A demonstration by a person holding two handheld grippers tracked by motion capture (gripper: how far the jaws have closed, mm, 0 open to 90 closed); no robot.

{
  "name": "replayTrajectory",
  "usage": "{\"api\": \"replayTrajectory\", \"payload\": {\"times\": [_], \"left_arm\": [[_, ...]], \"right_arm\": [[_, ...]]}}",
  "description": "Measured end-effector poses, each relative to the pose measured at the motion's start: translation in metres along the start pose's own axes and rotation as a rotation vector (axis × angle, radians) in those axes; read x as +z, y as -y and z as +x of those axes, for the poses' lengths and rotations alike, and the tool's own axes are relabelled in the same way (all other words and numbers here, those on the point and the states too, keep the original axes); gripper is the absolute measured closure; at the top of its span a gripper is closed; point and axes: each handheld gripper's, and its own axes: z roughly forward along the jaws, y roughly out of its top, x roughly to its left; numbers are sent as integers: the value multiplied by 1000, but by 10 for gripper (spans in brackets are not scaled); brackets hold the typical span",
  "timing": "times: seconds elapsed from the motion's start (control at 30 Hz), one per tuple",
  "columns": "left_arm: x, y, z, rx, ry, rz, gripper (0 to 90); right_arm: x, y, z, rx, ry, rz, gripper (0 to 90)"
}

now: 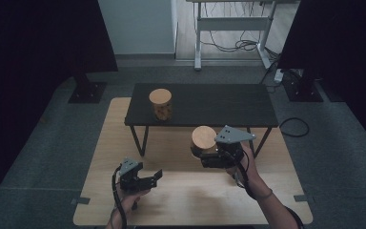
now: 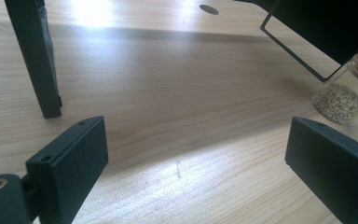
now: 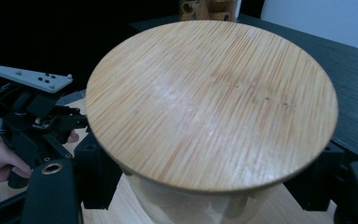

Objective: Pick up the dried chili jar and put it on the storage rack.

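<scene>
In the high view, the left gripper [image 1: 156, 177] sits at the lower left of centre, low over the wooden table [image 1: 190, 200], with the person's left hand [image 1: 131, 199] behind it. Its jaws stand wide apart with nothing between them. The left gripper view confirms this: the two black jaws rise from the bottom corners, and bare table surface [image 2: 182, 116] lies in the gap. At the upper left of that view stands a black leg [image 2: 35, 56] of the small black table. At the right edge of that view, the lower part of a glass jar holding grain [image 2: 342, 100] is visible.

Moving right in the high view, a second jar with a wooden lid [image 1: 160, 103] stands upright on the small black table [image 1: 219, 107], toward its left end, at the upper centre of the frame. It is well apart from both grippers.

Right of centre, the right gripper [image 1: 201, 156] is closed on the jar [image 1: 203, 139], which appears just in front of the small black table's near edge. The person's right hand [image 1: 248, 167] holds the gripper from the right. In the right gripper view, the jar's round wooden lid [image 3: 209, 102] lies between the two jaws, which press against the glass below the lid on either side. The left gripper [image 3: 81, 122] appears at the left of that view.
</scene>
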Motion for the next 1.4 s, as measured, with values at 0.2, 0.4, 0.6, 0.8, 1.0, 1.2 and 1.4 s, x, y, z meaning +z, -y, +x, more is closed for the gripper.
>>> {"api": "replayTrajectory", "payload": {"times": [0.2,0.4,0.6,0.8,1.0,1.2,1.4], "left_arm": [[1,0,0,1,0,6,53],[1,0,0,3,0,8,53],[1,0,0,3,0,9,53],[0,0,0,1,0,6,53],[1,0,0,1,0,9,53],[1,0,1,-1,-1,12,53],[1,0,1,-2,1,14,53]], "right_arm": [[-1,-2,-5,6,-3,-8,245],[1,-9,-7,-9,-14,-3,245],[0,-16,-6,-24,-15,-12,245],[-2,-22,-9,-27,-19,-21,245],[-2,-25,-11,-35,-22,-12,245],[-2,-28,-16,-35,-11,-14,245],[0,-32,-20,-35,-3,-14,245]]}}
